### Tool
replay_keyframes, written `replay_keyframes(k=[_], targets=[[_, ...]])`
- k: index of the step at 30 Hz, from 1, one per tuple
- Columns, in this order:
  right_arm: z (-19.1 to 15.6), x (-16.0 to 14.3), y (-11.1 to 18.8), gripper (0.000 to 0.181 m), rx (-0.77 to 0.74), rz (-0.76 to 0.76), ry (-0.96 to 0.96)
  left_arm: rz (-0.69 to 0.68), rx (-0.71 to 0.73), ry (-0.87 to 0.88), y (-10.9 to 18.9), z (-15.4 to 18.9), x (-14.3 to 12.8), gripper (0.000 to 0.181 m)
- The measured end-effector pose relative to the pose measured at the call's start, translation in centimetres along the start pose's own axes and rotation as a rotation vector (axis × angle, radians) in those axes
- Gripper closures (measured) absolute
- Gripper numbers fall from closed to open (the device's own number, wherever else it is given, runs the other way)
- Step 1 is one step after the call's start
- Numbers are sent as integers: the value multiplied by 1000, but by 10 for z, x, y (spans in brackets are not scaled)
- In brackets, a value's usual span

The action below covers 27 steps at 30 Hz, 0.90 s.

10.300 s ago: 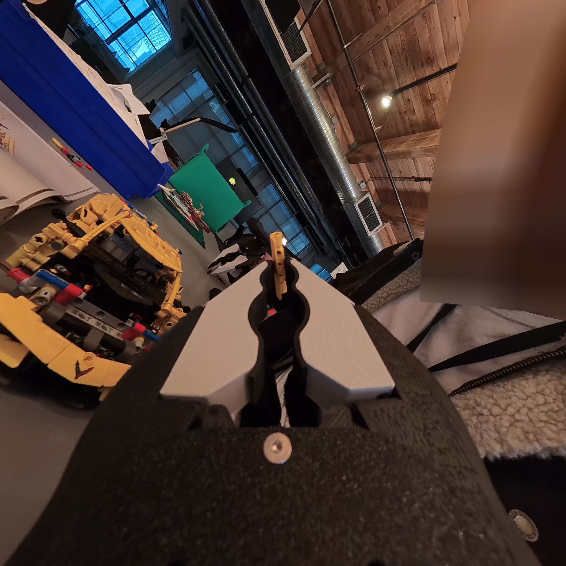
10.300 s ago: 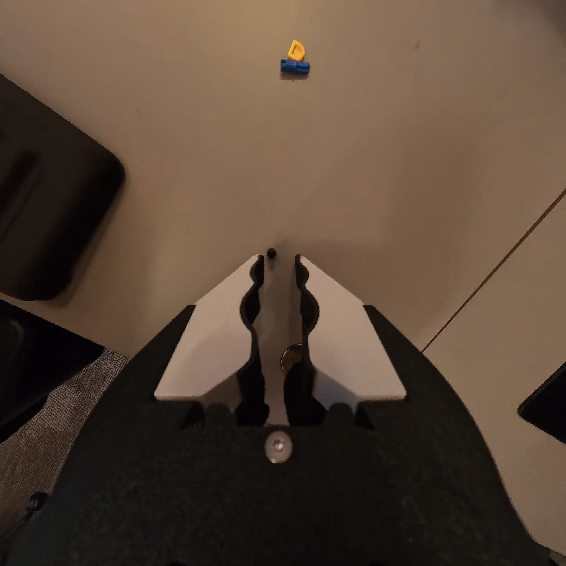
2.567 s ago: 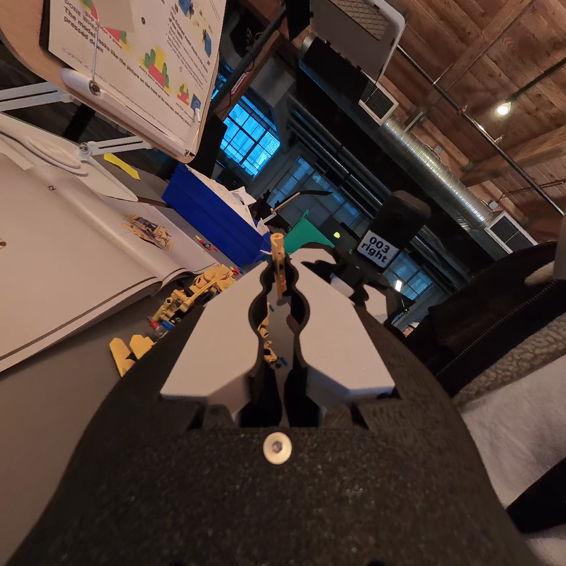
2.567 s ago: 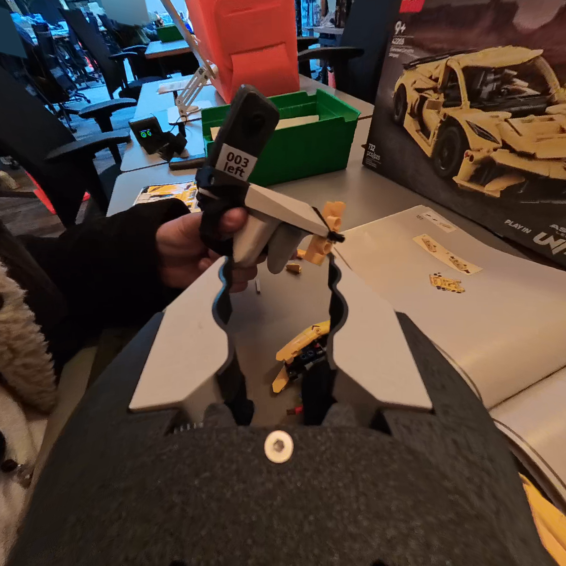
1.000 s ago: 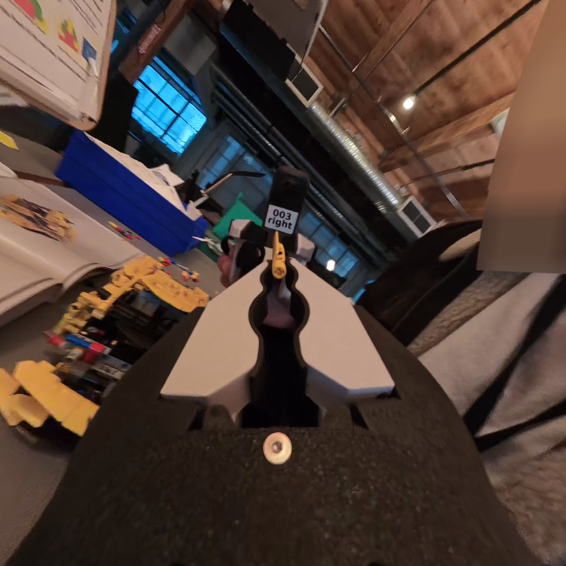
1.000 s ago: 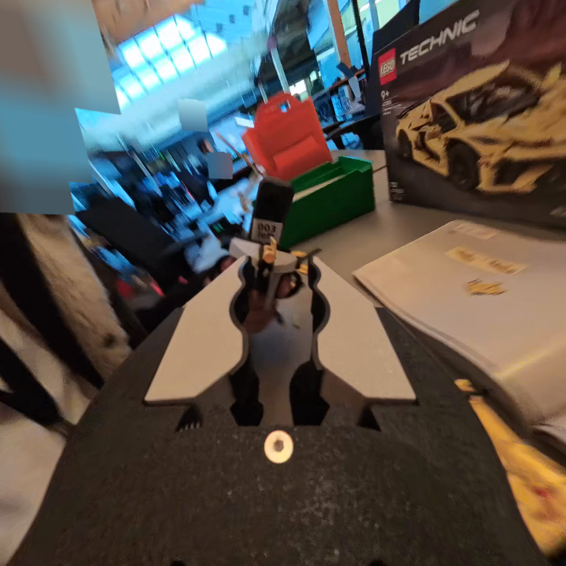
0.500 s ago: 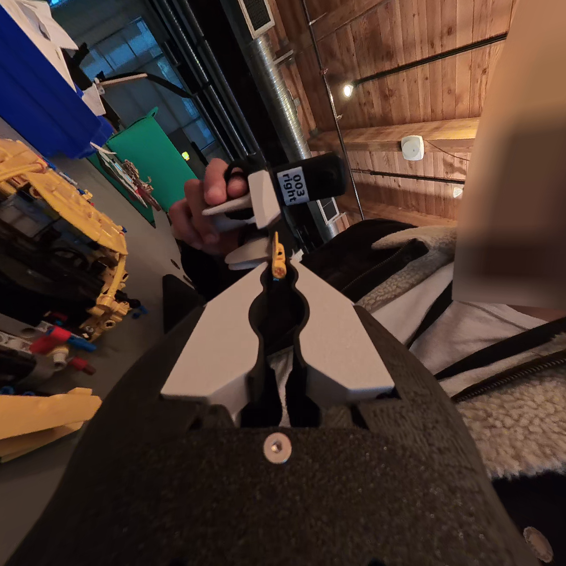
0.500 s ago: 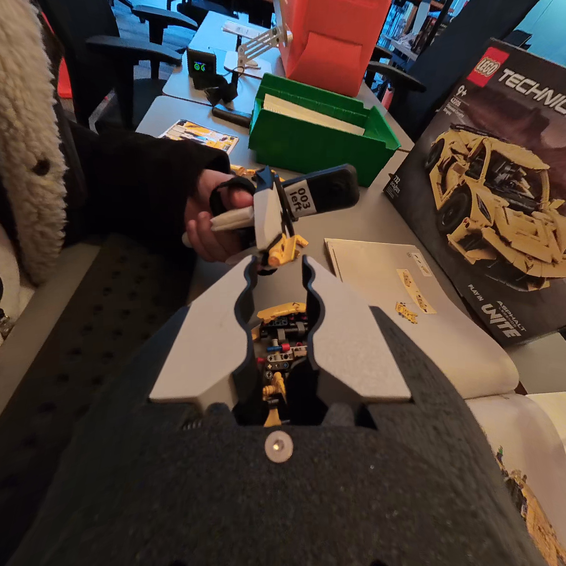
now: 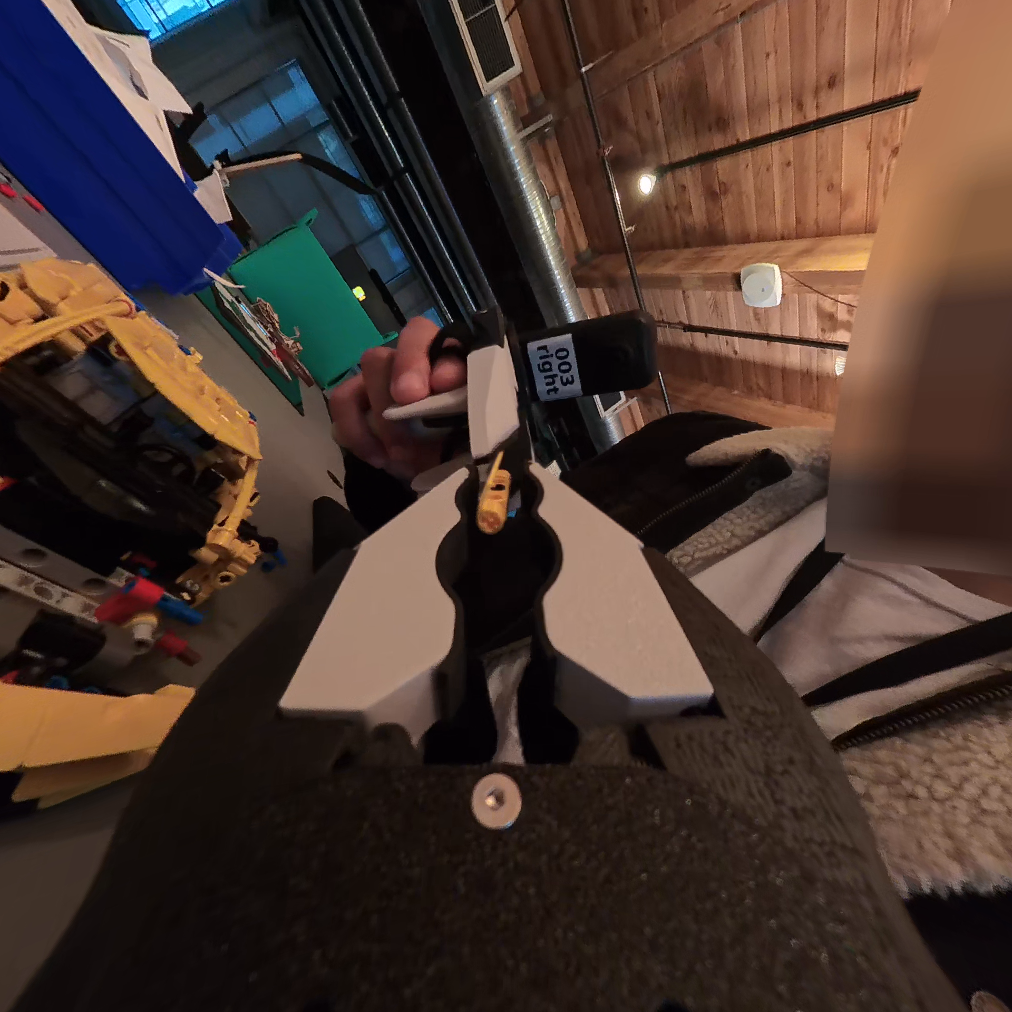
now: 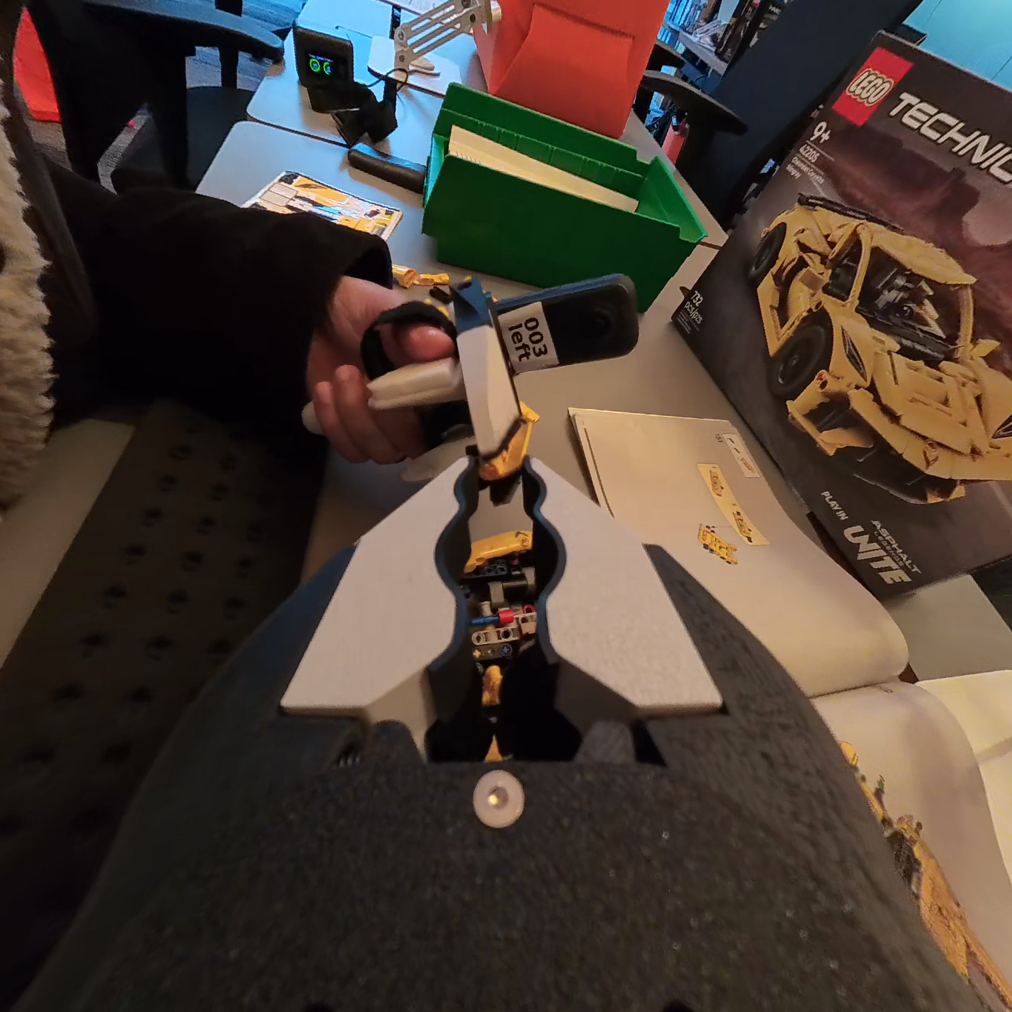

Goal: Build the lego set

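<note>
Nearest in each wrist view lies a coarse, black, foam-like gripper body carrying two smooth grey wedge fingers with wavy black inner edges. The left gripper is clenched on a small yellow lego piece, a slim pin-holed part held at the fingertips. The right gripper has its jaws parted, and its tips flank the same yellow lego piece without visibly pressing it. Each gripper meets the other tip to tip, held by a hand in a black sleeve. Beneath them, on the matte grey counter, stands the partly built car, yellow curved panels over a black, grey and red frame. Farther off lie an open instruction booklet with glossy pages, a rectangular green plastic bin and the printed set box.
</note>
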State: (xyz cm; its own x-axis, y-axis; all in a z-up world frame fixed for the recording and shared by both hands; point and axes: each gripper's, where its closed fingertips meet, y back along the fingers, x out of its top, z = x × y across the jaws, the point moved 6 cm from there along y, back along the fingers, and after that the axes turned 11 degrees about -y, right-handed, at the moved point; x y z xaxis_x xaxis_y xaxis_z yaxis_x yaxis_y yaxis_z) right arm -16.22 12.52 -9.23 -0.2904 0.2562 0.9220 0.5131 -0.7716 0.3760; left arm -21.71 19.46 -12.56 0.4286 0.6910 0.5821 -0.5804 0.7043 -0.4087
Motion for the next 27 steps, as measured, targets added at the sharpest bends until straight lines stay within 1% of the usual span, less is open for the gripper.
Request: replay_keyframes(k=[2,27], targets=[[0,0,0,167,-1,0,0,13,2,-1,2,0,1,174],[0,1,7,167,40,16,-40,-21,-10,-30,-2,4,-1,174]])
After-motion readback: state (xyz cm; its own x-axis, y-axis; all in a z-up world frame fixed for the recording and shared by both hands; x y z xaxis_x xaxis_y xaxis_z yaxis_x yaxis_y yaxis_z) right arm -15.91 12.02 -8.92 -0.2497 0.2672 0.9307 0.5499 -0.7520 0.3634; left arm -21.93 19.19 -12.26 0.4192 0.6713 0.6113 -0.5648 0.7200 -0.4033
